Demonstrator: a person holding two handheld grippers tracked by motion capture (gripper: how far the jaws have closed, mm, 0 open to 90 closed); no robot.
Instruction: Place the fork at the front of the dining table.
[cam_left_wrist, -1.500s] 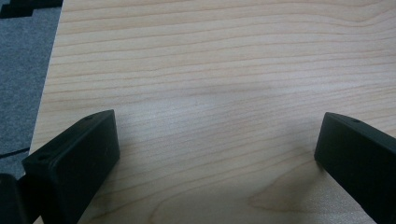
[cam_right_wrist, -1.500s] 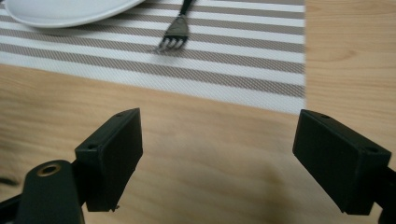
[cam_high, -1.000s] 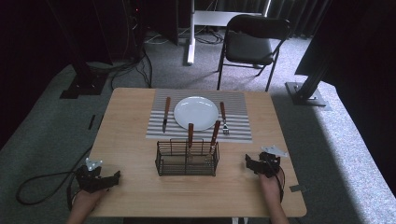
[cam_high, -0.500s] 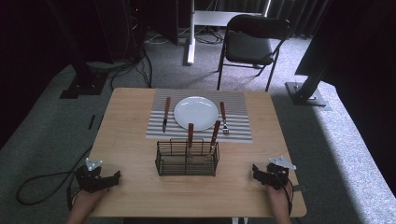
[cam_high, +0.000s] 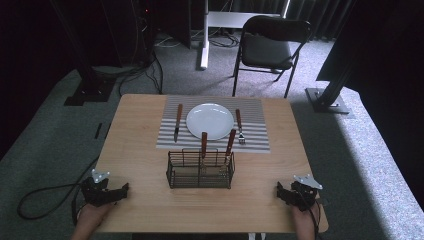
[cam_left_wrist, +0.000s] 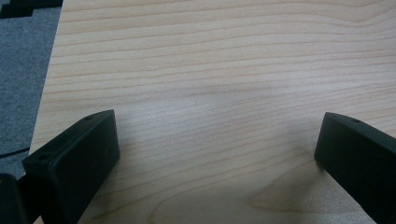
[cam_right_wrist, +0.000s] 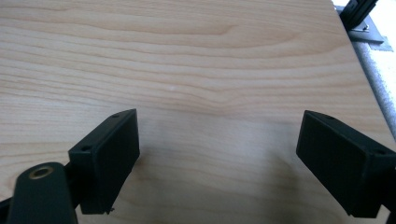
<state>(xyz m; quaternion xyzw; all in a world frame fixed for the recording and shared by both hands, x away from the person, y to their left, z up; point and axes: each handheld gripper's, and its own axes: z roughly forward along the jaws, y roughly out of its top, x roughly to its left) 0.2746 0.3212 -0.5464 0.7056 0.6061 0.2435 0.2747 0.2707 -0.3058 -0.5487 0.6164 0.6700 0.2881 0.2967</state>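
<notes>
From the high view we saw a pale wooden surface (cam_high: 140, 150) on grey carpet, with a dark folding chair (cam_high: 267, 47) beyond its far edge. A striped mat (cam_high: 255, 131) lay at the far middle, carrying a round white plate (cam_high: 210, 121). A knife (cam_high: 177, 121) with a brown handle lay left of the plate on the mat, a fork (cam_high: 239, 127) to its right. Nearer us stood a black wire caddy (cam_high: 200, 169), rectangular and open-meshed, with two brown-handled utensils (cam_high: 203, 142) upright in it. The caddy stood between the mat and the near edge, about midway between the two hands. The left hand-held gripper (cam_high: 117, 192) rested at the near left corner, the right hand-held gripper (cam_high: 282, 192) at the near right corner, both well apart from the caddy. A cable (cam_high: 45, 192) trailed from the left one across the carpet.

In the left gripper view we saw the left hand-held gripper (cam_left_wrist: 217, 149) with its blocky matte black jaws spread wide, bare wood grain between them and carpet at the left edge.

In the right gripper view the right hand-held gripper (cam_right_wrist: 217, 144) likewise stood wide, gripping nothing, above smooth light wood, with the surface's edge at the upper right.
</notes>
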